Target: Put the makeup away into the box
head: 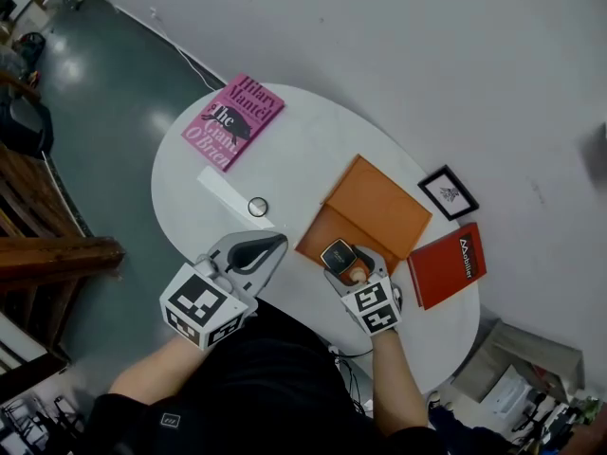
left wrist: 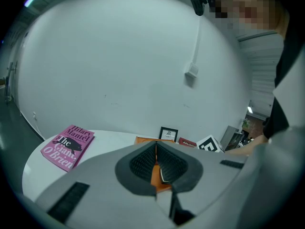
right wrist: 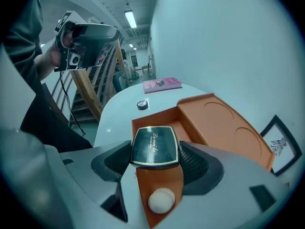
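A black square makeup compact [right wrist: 155, 147] is clamped between the jaws of my right gripper [right wrist: 156, 152], just above the open orange box [right wrist: 159, 119]. The head view shows the same compact [head: 338, 253] in my right gripper [head: 341, 257] over the near end of the box [head: 321, 231]. A pale round sponge [right wrist: 162, 200] lies in the box under the compact. A small round jar [head: 257, 207] stands on the white table [head: 303, 145] left of the box. My left gripper [head: 277, 243] hovers at the table's near edge, shut and holding nothing; its fingertips [left wrist: 155, 146] meet.
The box's orange lid [head: 381, 207] lies open behind it. A pink book [head: 233, 119] is at the table's far left, a white strip [head: 228, 192] beside the jar. A framed picture [head: 449, 191] and a red book [head: 448, 265] lie to the right.
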The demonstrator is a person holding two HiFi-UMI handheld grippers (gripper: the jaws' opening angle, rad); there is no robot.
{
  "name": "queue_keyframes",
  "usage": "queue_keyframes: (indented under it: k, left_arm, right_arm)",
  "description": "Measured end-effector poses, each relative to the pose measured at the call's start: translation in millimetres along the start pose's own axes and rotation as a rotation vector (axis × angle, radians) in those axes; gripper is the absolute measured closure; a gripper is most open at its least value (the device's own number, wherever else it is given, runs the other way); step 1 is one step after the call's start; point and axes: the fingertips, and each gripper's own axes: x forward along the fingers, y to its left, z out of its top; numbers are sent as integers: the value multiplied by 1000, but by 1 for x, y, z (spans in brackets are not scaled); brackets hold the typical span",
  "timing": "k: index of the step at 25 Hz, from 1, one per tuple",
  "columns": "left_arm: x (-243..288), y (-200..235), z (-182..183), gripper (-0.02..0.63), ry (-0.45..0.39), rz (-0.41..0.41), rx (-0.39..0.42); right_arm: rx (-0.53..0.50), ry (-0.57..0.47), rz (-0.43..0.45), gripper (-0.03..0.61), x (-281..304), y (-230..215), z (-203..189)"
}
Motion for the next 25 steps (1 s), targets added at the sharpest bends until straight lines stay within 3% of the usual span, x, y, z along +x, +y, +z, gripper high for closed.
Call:
queue_keyframes:
  k: [17,25]
  left_arm:
    - [-4,10,-16,600,33,18,-43]
    - [-13,13,-24,600,39,35,-77]
  right_arm:
    - [82,1,87,299,22,-7,-5]
    - [-1,97,98,299,48,-17,-10]
